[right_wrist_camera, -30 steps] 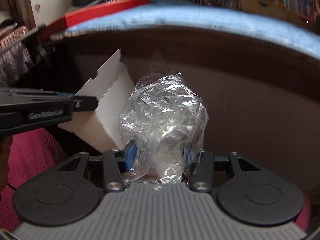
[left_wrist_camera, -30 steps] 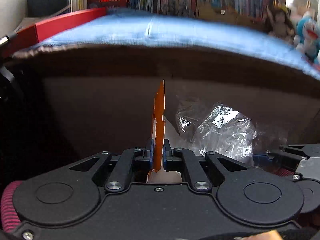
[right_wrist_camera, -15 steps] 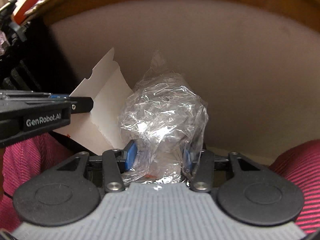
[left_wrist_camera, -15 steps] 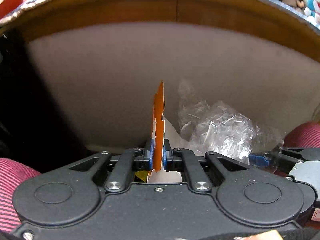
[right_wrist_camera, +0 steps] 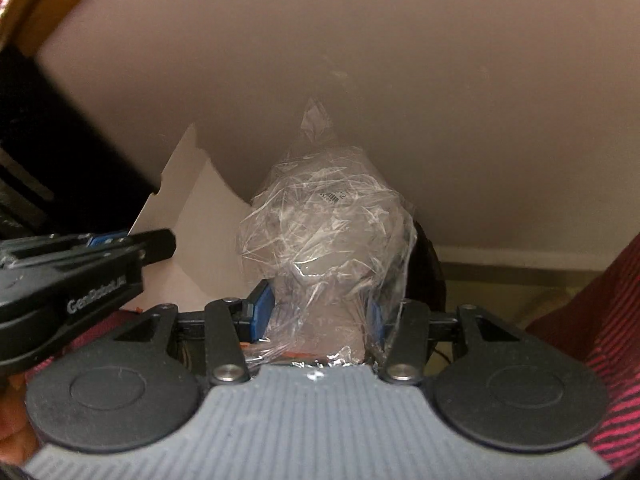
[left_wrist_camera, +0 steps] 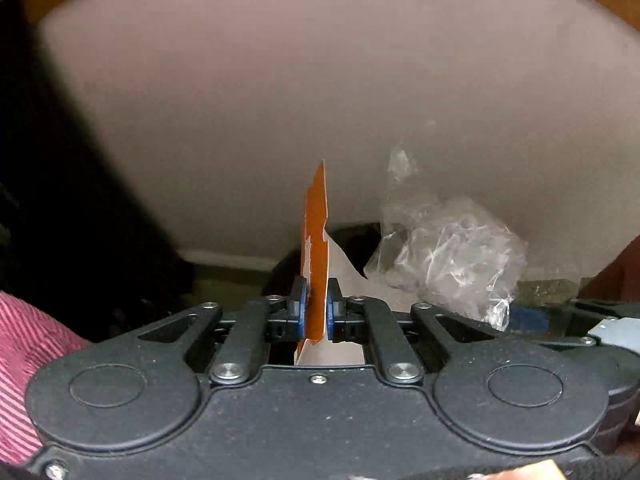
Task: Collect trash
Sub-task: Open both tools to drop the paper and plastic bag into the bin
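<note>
My left gripper (left_wrist_camera: 316, 312) is shut on a flat piece of card (left_wrist_camera: 316, 248), orange on one face and white on the other, seen edge-on and upright. From the right wrist the same card (right_wrist_camera: 192, 216) shows its white face, with the left gripper's black fingers (right_wrist_camera: 132, 248) clamped on it at the left. My right gripper (right_wrist_camera: 320, 312) is shut on a crumpled ball of clear plastic wrap (right_wrist_camera: 328, 248), which fills the gap between its blue pads. The wrap (left_wrist_camera: 448, 256) also appears at the right of the left wrist view. Both grippers sit side by side, below a table top.
A pale panel (left_wrist_camera: 320, 80) fills the background, with a wooden edge (right_wrist_camera: 28, 12) above it. A dark shape (left_wrist_camera: 60, 160) stands at the left. A person's red striped trouser legs (right_wrist_camera: 600, 320) flank the grippers. A pale skirting strip (right_wrist_camera: 500, 256) and floor show below.
Both grippers have dropped from table-top height to under the table: the blue cloth, books and toys have left view and the pale panel now fills it. Each still holds its piece of trash.
</note>
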`<state>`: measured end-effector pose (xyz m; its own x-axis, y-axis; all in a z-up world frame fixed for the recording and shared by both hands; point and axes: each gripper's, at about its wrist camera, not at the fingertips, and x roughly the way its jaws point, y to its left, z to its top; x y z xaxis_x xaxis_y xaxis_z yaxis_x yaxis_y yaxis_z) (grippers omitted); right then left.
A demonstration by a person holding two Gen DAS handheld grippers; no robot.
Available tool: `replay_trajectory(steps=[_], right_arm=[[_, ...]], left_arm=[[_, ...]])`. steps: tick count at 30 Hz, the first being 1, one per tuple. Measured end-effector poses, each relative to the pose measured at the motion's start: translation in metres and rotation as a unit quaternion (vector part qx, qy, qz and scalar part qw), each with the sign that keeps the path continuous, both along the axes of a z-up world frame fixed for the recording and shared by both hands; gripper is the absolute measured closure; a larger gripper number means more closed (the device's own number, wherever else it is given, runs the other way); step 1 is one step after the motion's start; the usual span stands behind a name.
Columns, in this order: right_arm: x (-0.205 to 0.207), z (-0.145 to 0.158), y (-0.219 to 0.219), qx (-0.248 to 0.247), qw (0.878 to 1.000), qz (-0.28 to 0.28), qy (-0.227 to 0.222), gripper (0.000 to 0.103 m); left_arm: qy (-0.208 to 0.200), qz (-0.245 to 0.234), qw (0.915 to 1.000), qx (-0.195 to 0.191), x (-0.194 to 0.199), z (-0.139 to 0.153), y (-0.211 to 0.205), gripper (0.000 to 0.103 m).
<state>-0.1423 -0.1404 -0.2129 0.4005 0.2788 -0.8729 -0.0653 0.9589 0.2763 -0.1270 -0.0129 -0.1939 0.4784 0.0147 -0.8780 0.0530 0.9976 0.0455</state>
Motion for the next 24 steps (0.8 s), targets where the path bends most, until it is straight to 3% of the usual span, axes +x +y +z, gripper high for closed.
replay_trajectory(steps=[7,16,22,24], right_arm=[[0.01,-0.016,0.005,0.001,1.0,0.005,0.028,0.048],[0.025,-0.022,0.013,-0.004,0.999,0.001,0.039,0.046],[0.027,-0.024,0.019,-0.008,0.999,-0.002,0.046,0.044],[0.026,-0.024,0.02,-0.008,0.999,-0.003,0.051,0.034]], left_arm=[[0.022,-0.01,0.9997,0.009,0.013,-0.014,-0.013,0.092],[0.017,-0.013,0.9996,0.016,0.027,-0.024,-0.017,0.085],[0.01,-0.003,0.9993,0.036,0.022,-0.028,-0.008,0.065],[0.006,0.003,0.9994,0.035,0.021,-0.029,0.001,0.059]])
